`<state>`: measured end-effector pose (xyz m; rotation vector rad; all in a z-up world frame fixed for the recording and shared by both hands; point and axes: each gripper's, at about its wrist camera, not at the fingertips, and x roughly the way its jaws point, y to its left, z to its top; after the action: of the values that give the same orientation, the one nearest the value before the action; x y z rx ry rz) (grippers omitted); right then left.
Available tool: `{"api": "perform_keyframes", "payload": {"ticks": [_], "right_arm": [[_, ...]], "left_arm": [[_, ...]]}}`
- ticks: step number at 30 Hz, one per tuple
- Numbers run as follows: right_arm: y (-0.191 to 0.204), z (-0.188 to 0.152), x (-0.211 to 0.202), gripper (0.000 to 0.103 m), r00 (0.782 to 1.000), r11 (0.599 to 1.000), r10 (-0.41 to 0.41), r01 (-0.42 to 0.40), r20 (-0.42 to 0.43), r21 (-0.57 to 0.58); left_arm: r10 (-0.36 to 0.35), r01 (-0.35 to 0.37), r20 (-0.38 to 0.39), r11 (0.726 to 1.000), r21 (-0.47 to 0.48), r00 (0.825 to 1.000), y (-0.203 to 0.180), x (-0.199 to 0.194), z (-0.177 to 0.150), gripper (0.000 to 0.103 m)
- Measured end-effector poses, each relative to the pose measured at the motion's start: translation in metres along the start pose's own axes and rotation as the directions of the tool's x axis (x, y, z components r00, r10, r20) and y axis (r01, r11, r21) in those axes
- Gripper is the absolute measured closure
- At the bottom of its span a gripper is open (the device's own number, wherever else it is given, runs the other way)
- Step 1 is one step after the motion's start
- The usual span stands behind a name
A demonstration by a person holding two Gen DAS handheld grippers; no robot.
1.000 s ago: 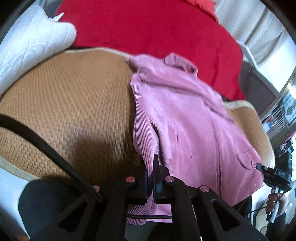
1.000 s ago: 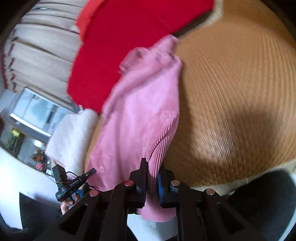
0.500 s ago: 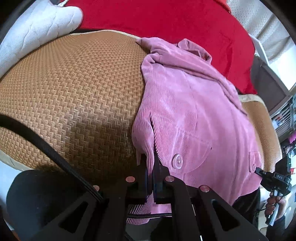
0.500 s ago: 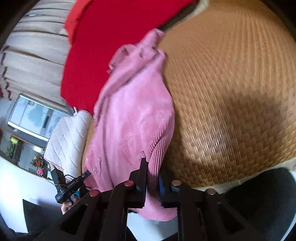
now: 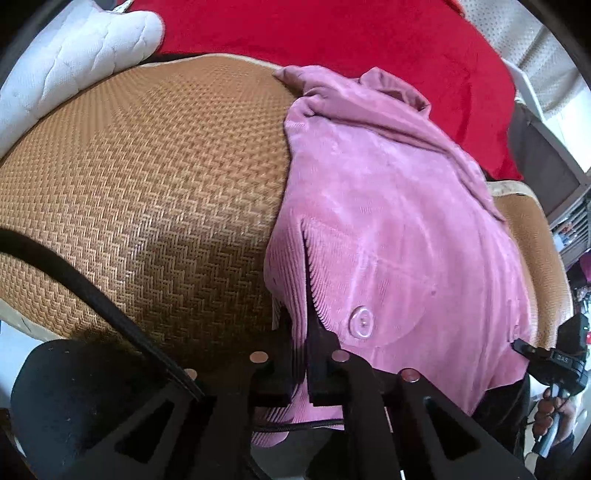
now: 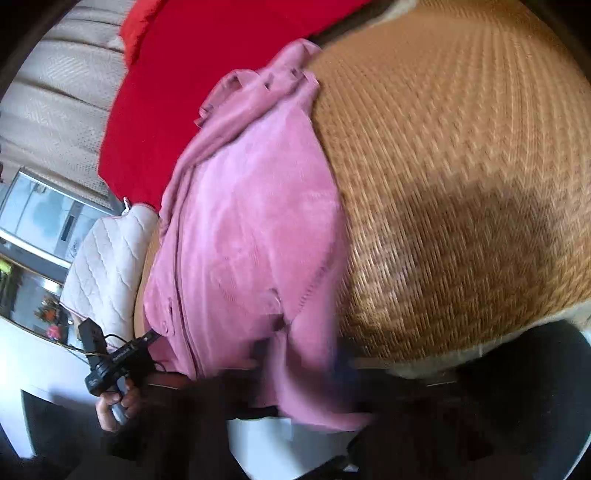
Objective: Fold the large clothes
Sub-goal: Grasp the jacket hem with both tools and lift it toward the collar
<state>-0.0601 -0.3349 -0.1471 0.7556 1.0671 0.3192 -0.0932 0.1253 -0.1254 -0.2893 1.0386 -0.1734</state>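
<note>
While spread on the woven mat (image 5: 147, 192) beside the red blanket (image 5: 351, 33), the pink corduroy jacket (image 5: 388, 221) is pinched at its hem by the left gripper (image 5: 300, 332) and by the blurred right gripper (image 6: 295, 354), whose jaws are closing.

**Pink corduroy garment spread on the woven mat**

A pink corduroy garment (image 5: 388, 229) is seen laid lengthwise over a brown woven mat (image 5: 147, 184), its collar end bunched and crumpled at the far side against a red fabric (image 5: 332, 33). The near hem is draped over the mat's front edge. A fine ribbed texture is shown along the left edge, where 1 narrow fold is raised. 1 clear round button (image 5: 361, 322) is visible on a rounded pocket near the hem, and a 2nd pocket is partly visible toward the right edge. In the right wrist view the garment (image 6: 251, 229) is blurred.
</note>
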Motion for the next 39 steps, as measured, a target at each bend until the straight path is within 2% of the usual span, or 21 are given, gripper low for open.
{"api": "perform_keyframes", "payload": {"ticks": [4, 7, 11, 20, 24, 31, 39], "right_arm": [[0.012, 0.0, -0.027, 0.092, 0.996, 0.996, 0.09, -0.09, 0.028, -0.018], [0.021, 0.003, -0.05, 0.092, 0.988, 0.99, 0.141, -0.138, 0.069, -0.041], [0.008, 0.001, -0.043, 0.092, 0.992, 0.993, 0.119, -0.119, 0.04, -0.003], [0.0, -0.006, -0.046, 0.092, 0.991, 0.992, 0.128, -0.128, 0.042, 0.008], [0.011, -0.004, -0.039, 0.092, 0.989, 0.99, 0.14, -0.14, 0.047, 0.004], [0.034, 0.0, -0.039, 0.092, 0.977, 0.979, 0.202, -0.201, 0.073, -0.019], [0.023, 0.001, -0.022, 0.092, 0.981, 0.982, 0.186, -0.187, 0.054, 0.016]], "left_arm": [[-0.05, 0.051, 0.061, 0.999, -0.014, 0.997, 0.001, -0.022, 0.006, 0.099], [-0.055, 0.056, 0.077, 0.998, -0.011, 0.995, 0.001, -0.027, 0.01, 0.099], [-0.026, 0.026, 0.029, 1.0, -0.012, 0.999, -0.001, -0.006, 0.008, 0.099], [-0.024, 0.024, 0.028, 1.0, -0.013, 0.999, 0.004, -0.003, 0.012, 0.099], [-0.028, 0.028, 0.035, 1.0, -0.001, 0.999, 0.002, -0.008, 0.011, 0.099], [-0.07, 0.069, 0.102, 0.997, 0.016, 0.992, -0.003, -0.029, 0.021, 0.099], [-0.053, 0.053, 0.054, 0.999, 0.0, 0.997, 0.003, -0.009, 0.019, 0.099]]}}
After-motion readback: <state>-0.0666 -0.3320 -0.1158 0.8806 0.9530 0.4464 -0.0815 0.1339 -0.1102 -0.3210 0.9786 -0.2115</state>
